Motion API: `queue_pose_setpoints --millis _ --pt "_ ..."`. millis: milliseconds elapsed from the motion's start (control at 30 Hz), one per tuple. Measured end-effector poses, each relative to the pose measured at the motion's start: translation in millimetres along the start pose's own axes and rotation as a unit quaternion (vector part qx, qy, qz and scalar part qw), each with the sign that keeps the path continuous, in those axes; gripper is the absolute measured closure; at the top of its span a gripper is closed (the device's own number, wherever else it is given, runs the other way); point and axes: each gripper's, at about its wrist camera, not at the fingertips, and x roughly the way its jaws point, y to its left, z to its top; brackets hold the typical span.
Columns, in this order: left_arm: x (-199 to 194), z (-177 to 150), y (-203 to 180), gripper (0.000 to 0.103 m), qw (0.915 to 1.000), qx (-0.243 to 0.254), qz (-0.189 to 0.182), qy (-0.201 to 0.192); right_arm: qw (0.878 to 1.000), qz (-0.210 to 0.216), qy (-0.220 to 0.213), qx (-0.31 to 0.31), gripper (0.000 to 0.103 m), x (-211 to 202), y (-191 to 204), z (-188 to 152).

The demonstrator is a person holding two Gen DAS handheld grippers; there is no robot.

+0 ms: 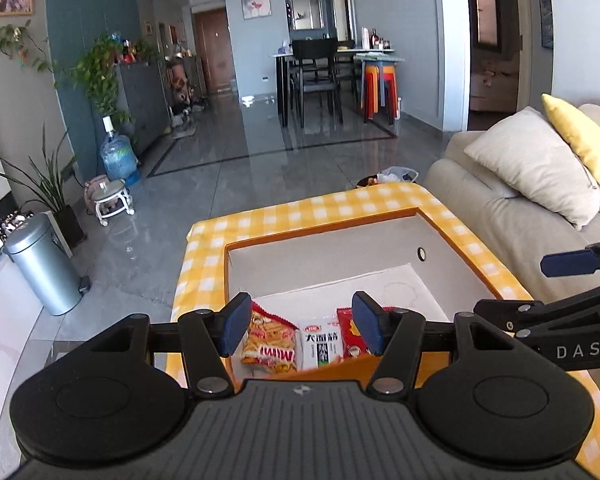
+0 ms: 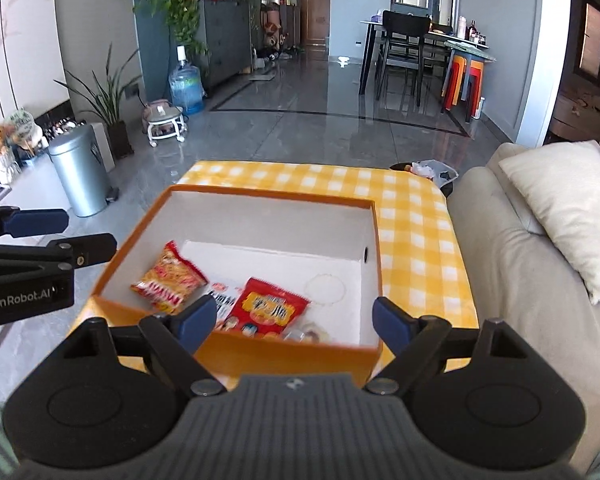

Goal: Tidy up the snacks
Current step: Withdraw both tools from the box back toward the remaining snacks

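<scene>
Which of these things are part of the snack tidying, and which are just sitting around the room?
Part of the job:
- orange box
- orange-yellow snack packet
- white snack packet
- red snack packet
- left gripper, open
- right gripper, open

Just around:
- checked tablecloth
- sofa
- metal bin
- water jug

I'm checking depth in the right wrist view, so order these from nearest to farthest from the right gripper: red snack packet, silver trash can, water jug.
From the right gripper:
1. Red snack packet, in the box, just ahead.
2. Silver trash can, left, on the floor.
3. Water jug, farther back left.
</scene>
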Motion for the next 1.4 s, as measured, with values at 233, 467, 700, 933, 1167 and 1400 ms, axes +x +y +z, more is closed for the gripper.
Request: queue_pose_setpoints --millis 233,467,700,933,1167,1400 --pt "-30.8 -29.5 -6.1 0.035 0.9998 -0.016 -0.008 0.006 0.999 0.016 0.004 0.031 0.02 -40.2 3.0 -43.3" --pt "-42.8 -66.2 -13.3 0.035 0.9979 -0.031 -0.028 0.049 0.999 -0.008 0.013 0.029 0.02 -64.1 4.8 -88.4" --pt "-52.6 -90.7 -20.6 0.035 0.9966 -0.024 -0.026 0.075 0.999 -0.031 0.021 0.032 0.02 -74.2 -2.1 -121.7" --pt "-48.1 -110.4 -25.0 0.035 0.9929 -0.04 -0.035 0.106 0.997 -0.031 0.052 0.053 0.02 -67.8 -16.9 -146.8" --pt "-29.7 -132.1 -35.8 0.035 0.9842 -0.055 -0.057 0.158 0.996 -0.038 0.072 0.042 0.023 -48.4 -17.8 -163.8" --pt "-20.0 -141.9 -42.0 0.035 0.9801 -0.061 -0.068 0.176 0.993 -0.033 0.103 0.039 0.026 -32.5 -18.2 -177.7"
